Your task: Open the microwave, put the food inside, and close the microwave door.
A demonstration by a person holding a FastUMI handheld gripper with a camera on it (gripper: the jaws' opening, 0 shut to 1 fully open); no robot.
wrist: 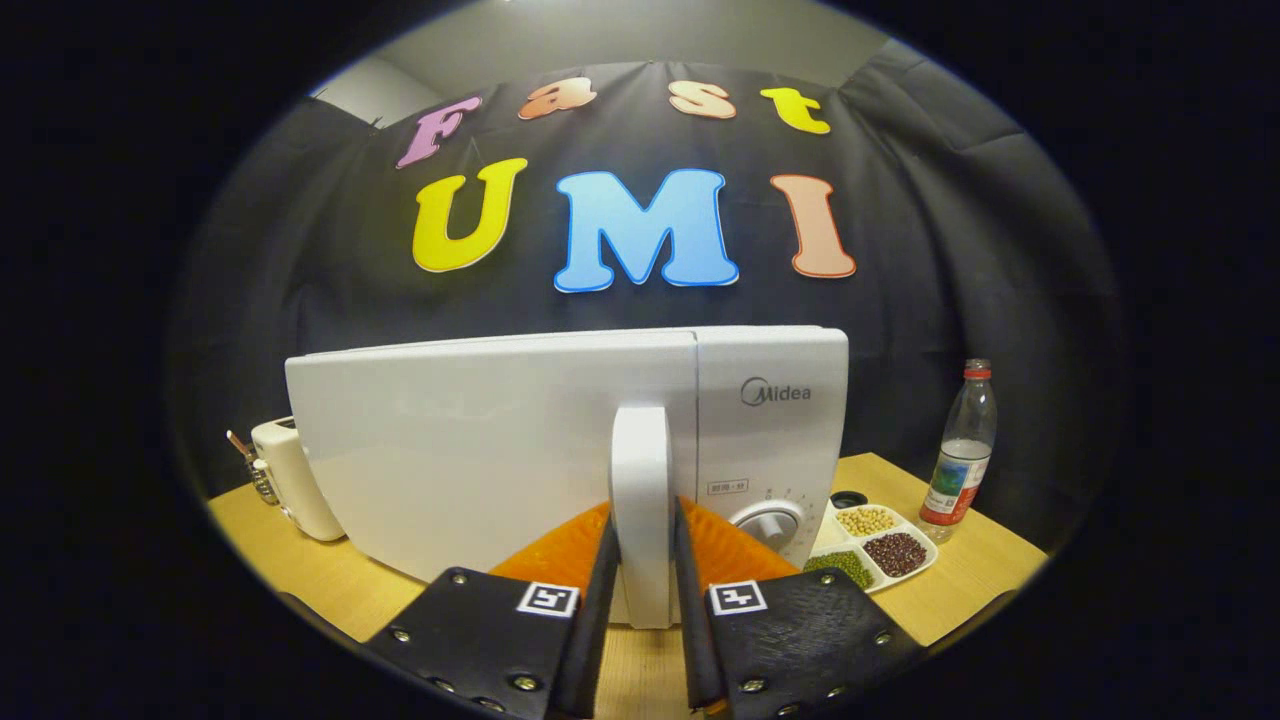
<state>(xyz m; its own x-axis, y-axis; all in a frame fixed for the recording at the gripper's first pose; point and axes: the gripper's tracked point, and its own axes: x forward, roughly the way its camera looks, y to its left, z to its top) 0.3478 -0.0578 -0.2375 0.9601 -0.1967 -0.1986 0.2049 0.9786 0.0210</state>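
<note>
A white microwave stands on the wooden table right ahead of me. Its door looks closed or nearly so. The upright white door handle sits between my fingers, and my gripper is shut on it, one finger pressing each side. To the right of the handle is the control panel with a round dial. The food is a divided white tray with yellow, red and green beans, lying on the table just right of the microwave.
A clear plastic bottle with a red cap stands right of the tray. A small dark lid lies behind the tray. A white toaster-like appliance sits left of the microwave. The black cloth wall hangs behind.
</note>
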